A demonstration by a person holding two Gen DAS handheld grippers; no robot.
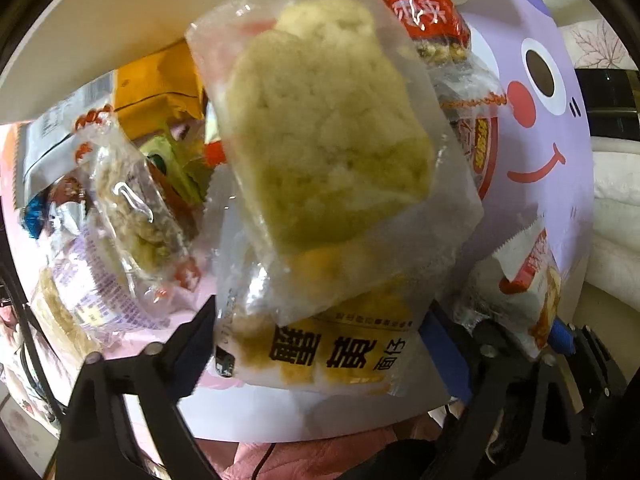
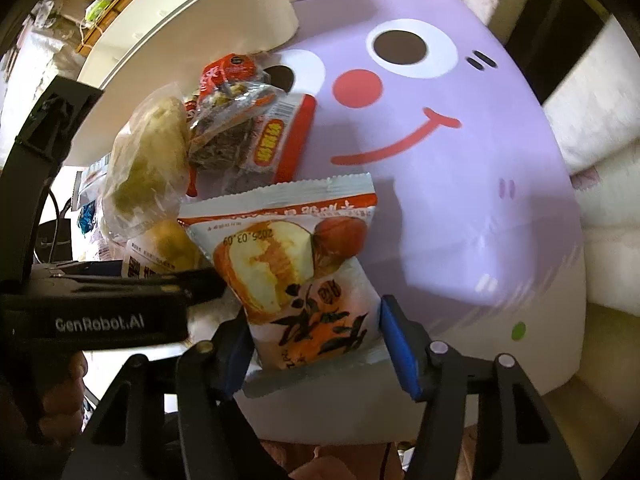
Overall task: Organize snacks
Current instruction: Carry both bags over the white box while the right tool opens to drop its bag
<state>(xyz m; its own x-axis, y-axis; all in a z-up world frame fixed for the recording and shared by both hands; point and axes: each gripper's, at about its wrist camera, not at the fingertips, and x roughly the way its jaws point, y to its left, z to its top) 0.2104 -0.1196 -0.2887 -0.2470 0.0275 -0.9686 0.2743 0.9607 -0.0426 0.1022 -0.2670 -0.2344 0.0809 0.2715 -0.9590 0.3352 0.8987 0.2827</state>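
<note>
- Left gripper (image 1: 320, 344): jaws wide, straddling yellow-print pack (image 1: 320, 356), no pad contact seen.
- Right gripper (image 2: 316, 340): part-open around apple pack (image 2: 296, 272), gap on the right side.
- Both packs on purple mat (image 2: 460, 208).

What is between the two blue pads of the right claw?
The right wrist view shows an apple-picture snack packet standing between the right claw's blue pads, with a small gap beside the right pad.
</note>
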